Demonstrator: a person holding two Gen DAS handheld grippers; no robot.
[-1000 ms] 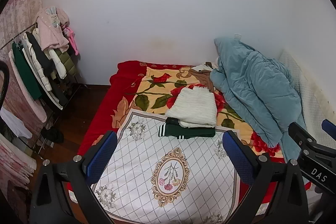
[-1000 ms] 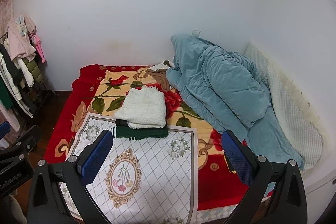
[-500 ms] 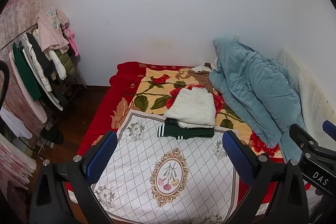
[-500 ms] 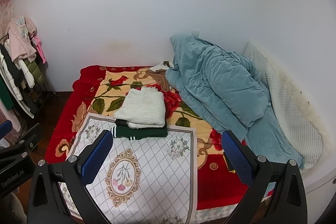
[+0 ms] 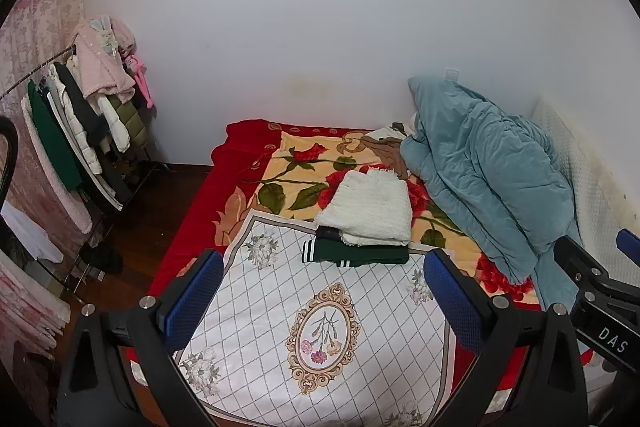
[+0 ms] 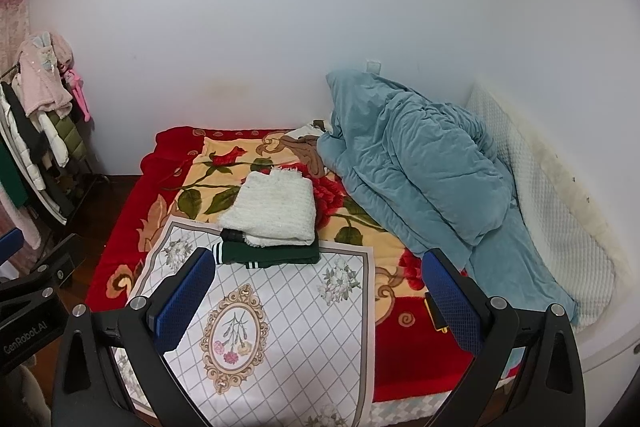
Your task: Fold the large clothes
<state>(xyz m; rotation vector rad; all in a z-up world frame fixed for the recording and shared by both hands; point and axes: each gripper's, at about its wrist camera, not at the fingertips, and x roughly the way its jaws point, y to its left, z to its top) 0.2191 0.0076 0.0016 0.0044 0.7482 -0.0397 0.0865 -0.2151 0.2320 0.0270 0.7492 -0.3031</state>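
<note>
A folded white knit sweater [image 5: 370,205] lies on a folded dark green garment with white stripes [image 5: 352,255] in the middle of the bed; both also show in the right wrist view, the sweater [image 6: 276,209] on the green garment [image 6: 268,254]. A brown garment [image 5: 386,151] lies crumpled near the wall. My left gripper [image 5: 322,301] is open and empty, held well back above the near end of the bed. My right gripper [image 6: 316,301] is open and empty too, level with it. The right gripper's body [image 5: 600,291] shows at the right edge of the left view.
A white diamond-patterned cloth [image 5: 320,327] covers the near part of the red floral blanket [image 5: 240,203]. A bunched teal duvet [image 6: 420,171] fills the bed's right side beside a white pillow [image 6: 552,219]. A clothes rack [image 5: 80,131] stands on the left over dark floor.
Both grippers have drifted slightly back and up; the bed and stack sit a little lower and smaller in view. Nothing on the bed moved.
</note>
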